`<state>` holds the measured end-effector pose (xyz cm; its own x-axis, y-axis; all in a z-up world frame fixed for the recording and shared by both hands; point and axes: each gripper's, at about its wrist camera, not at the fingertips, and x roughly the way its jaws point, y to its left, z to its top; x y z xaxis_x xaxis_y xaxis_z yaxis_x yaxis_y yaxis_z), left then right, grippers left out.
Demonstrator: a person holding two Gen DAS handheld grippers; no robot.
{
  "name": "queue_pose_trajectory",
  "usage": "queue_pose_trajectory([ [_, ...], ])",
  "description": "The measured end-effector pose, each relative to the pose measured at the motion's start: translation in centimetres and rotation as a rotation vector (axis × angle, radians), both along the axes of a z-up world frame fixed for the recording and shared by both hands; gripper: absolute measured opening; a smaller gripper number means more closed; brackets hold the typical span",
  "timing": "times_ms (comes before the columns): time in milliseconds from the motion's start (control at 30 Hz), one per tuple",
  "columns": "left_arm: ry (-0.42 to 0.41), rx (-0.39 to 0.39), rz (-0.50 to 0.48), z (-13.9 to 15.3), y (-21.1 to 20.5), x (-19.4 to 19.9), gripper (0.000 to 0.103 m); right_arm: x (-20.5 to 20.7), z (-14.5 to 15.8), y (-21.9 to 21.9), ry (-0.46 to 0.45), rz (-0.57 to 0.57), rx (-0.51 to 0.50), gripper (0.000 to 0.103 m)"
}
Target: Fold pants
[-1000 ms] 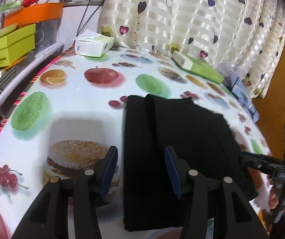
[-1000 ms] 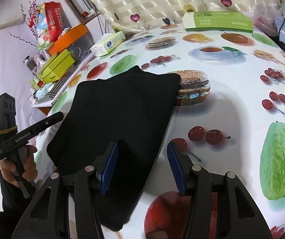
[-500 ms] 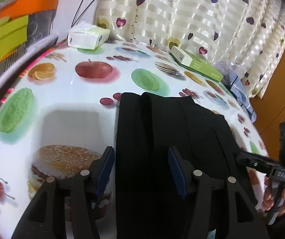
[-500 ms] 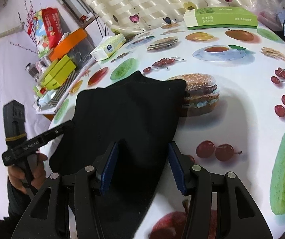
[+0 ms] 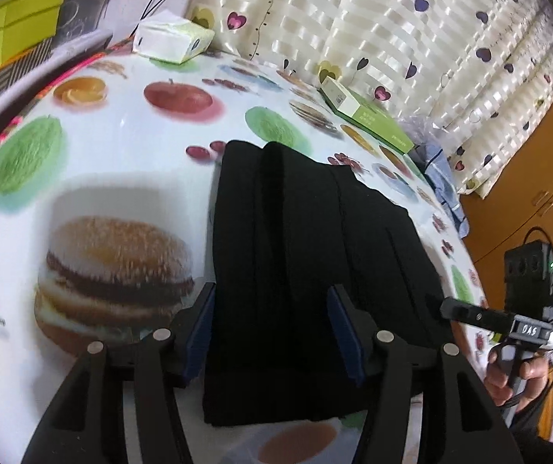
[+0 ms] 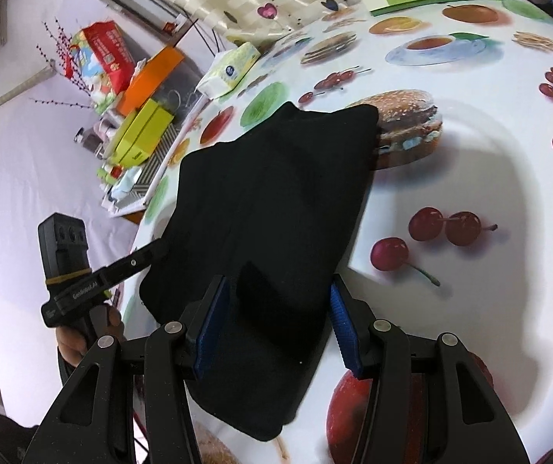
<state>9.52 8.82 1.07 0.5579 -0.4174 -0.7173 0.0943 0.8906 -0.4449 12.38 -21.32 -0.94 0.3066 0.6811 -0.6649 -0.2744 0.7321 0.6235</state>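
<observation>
Black pants (image 5: pixel 307 263) lie folded into a flat rectangle on the fruit-print tablecloth (image 5: pixel 102 154). My left gripper (image 5: pixel 272 328) hovers open over their near left part, blue pads apart, dark cloth showing between them. In the right wrist view the same pants (image 6: pixel 276 193) stretch away from me. My right gripper (image 6: pixel 278 321) stands open over their near right edge, its pads not pressing the cloth. Each gripper shows in the other's view, held by a hand: the right gripper (image 5: pixel 446 307) at the pants' right edge, the left gripper (image 6: pixel 158 247) at their left edge.
A tissue pack (image 5: pixel 172 38) and a green box (image 5: pixel 365 116) sit at the table's far side by the curtain. A blue cloth (image 5: pixel 442 181) lies at the far right. Yellow boxes (image 6: pixel 141 135) and clutter stand off the table's left edge.
My left gripper shifted right from the burger print to over the pants, and its jaws spread wider. My right gripper shifted left until both fingers straddle the pants' edge.
</observation>
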Motion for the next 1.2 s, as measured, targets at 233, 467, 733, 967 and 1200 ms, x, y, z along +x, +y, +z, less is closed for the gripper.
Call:
queue_pose_trajectory([
  [233, -0.003, -0.006, -0.011, 0.0, -1.0, 1.5, 0.058, 1.0, 0.0, 1.3, -0.034, -0.03, -0.016, 0.046],
  [467, -0.013, -0.033, 0.014, -0.3, -0.2, 0.6, 0.037, 0.7, -0.3, 0.2, -0.038, -0.052, -0.018, 0.024],
  [733, -0.076, 0.046, 0.027, 1.4, -1.2, -0.2, 0.023, 0.1, 1.0, 0.6, -0.108, -0.047, -0.031, 0.016],
  [967, -0.12, 0.073, 0.028, 3.1, -1.6, -0.5, 0.017, -0.1, 3.2, 1.4, -0.183, -0.01, -0.023, 0.015],
  [1200, -0.182, 0.103, 0.032, 5.5, -1.5, -0.3, 0.013, 0.8, 5.5, 3.4, -0.246, 0.031, -0.022, 0.014],
])
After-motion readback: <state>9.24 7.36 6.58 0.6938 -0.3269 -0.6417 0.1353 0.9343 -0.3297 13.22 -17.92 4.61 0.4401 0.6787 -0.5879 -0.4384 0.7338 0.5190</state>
